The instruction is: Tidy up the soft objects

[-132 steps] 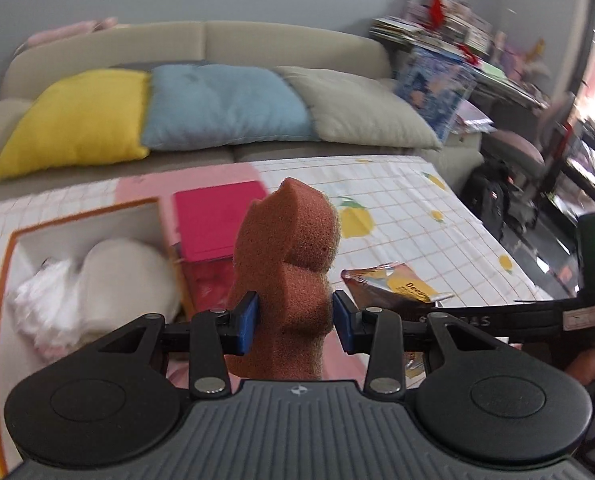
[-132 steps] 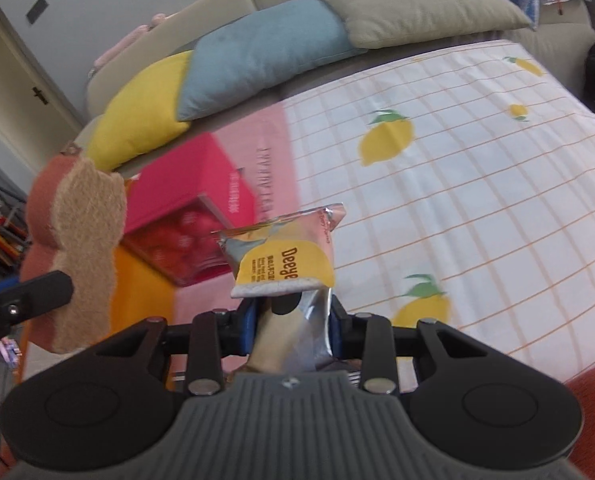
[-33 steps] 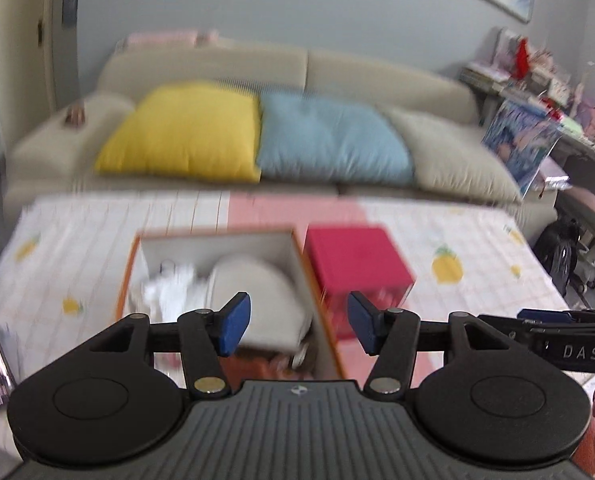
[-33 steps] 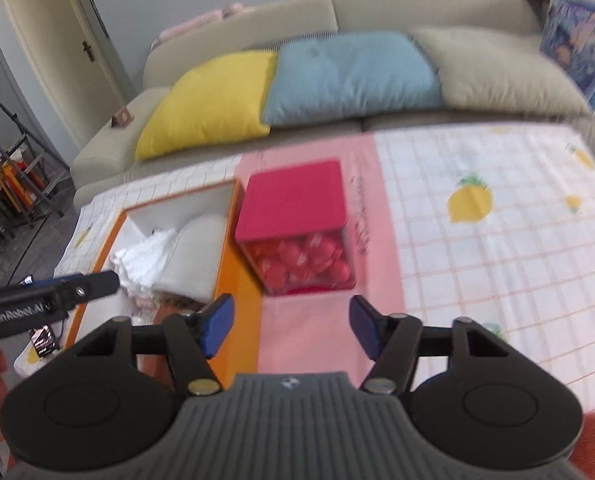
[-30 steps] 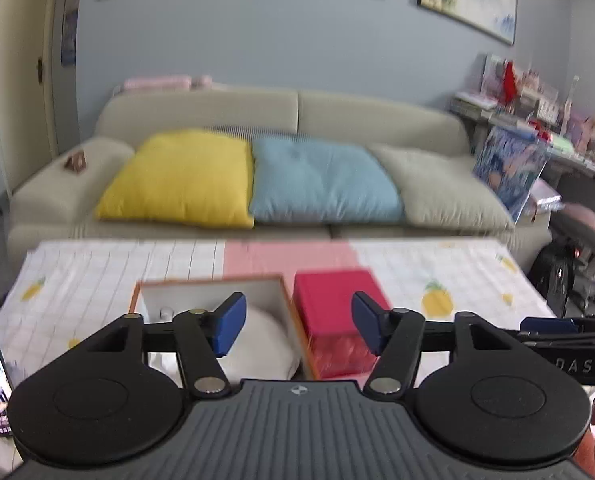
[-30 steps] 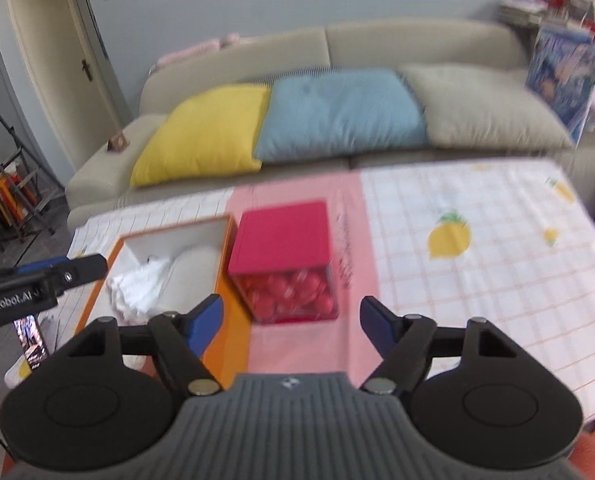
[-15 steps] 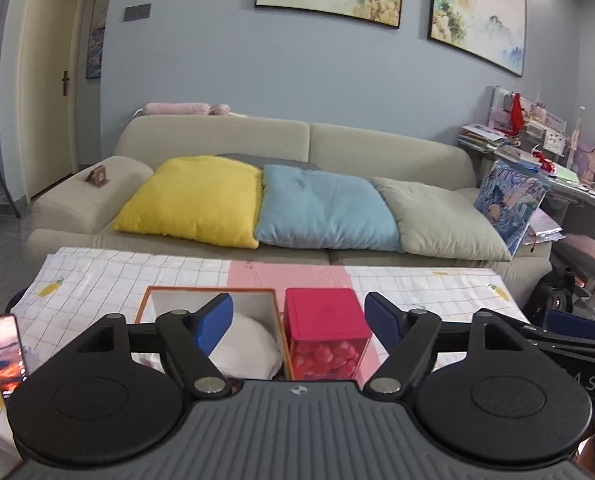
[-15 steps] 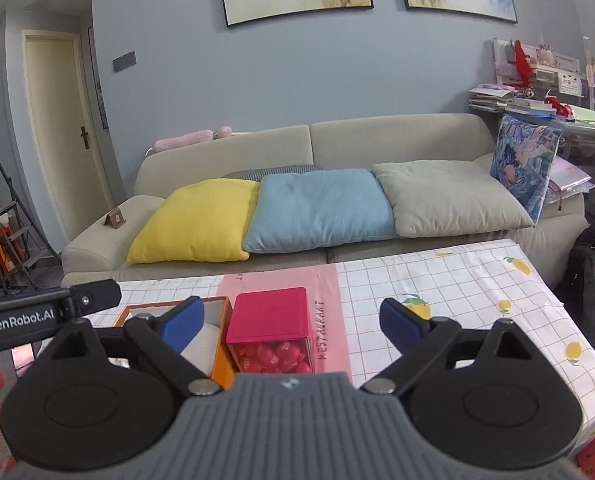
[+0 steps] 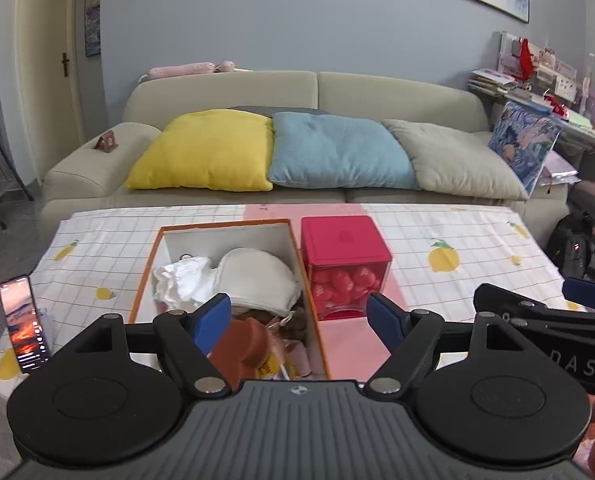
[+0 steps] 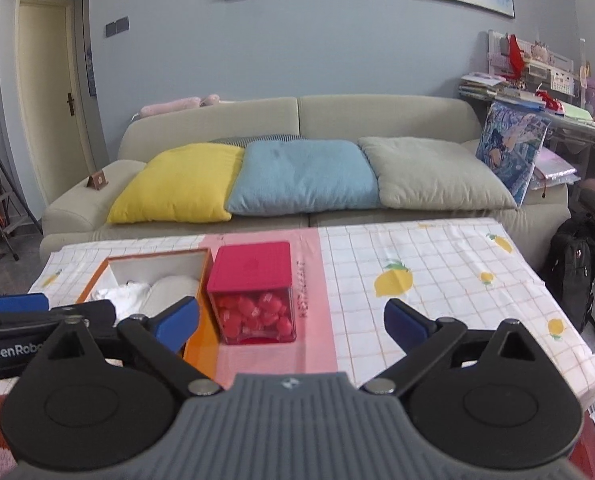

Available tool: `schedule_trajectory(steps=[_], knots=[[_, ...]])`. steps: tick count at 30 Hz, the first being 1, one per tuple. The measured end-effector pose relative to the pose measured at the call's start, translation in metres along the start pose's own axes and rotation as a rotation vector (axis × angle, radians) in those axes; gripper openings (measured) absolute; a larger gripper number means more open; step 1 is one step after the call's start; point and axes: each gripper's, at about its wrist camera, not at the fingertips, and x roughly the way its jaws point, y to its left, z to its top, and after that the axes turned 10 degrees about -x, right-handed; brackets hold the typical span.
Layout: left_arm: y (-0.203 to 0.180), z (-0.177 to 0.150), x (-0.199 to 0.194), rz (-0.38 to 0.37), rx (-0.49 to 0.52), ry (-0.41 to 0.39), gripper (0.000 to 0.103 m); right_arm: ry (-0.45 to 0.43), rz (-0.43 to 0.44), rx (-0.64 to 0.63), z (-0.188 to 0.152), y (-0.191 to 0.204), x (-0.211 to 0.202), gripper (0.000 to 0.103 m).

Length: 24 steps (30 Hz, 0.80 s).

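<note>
An orange-rimmed white box [image 9: 159, 248] stands on the table; it also shows in the right wrist view [image 10: 205, 268]. It holds a white crumpled cloth [image 9: 179, 282], a white pad [image 9: 257, 278], the brown sponge [image 9: 243, 346] and a yellow snack bag [image 9: 265, 368]. My left gripper [image 9: 299, 320] is open and empty, held back above the box's near end. My right gripper [image 10: 291, 320] is open wide and empty, held back from the table's near edge.
A clear cube with a red lid [image 9: 343, 264] full of red pieces stands right of the box, also in the right wrist view [image 10: 253, 292]. A phone [image 9: 23, 322] stands at the table's left edge. A sofa with cushions [image 10: 297, 176] is behind. A black backpack [image 10: 573, 268] sits on the floor at right.
Both grippers let go of the sponge and the snack bag, which now lie in the box. Both have opened wider and pulled back and up from the table.
</note>
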Motion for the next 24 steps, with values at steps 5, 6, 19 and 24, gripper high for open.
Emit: schedule_trajectory(steps=[5,6,19,24], knots=[[0.0017,-0.0015,0.0026,0.003,-0.005,0.017,0.091,0.023,-0.019,-0.005,-0.0047,0.0002,0.0027,0.097],[0.0017,-0.0018,0.0026,0.005,-0.002,0.016,0.091,0.023,-0.021,0.002,-0.0050,-0.0011,0.0028,0.097],[-0.0002,-0.0039,0.0064,0.007,0.006,0.032,0.091,0.034,-0.029,0.020,-0.0060,-0.0048,0.0053,0.097],[-0.0007,-0.0040,0.0063,0.005,0.008,0.032,0.091,0.029,-0.034,0.020,-0.0057,-0.0056,0.0050,0.097]])
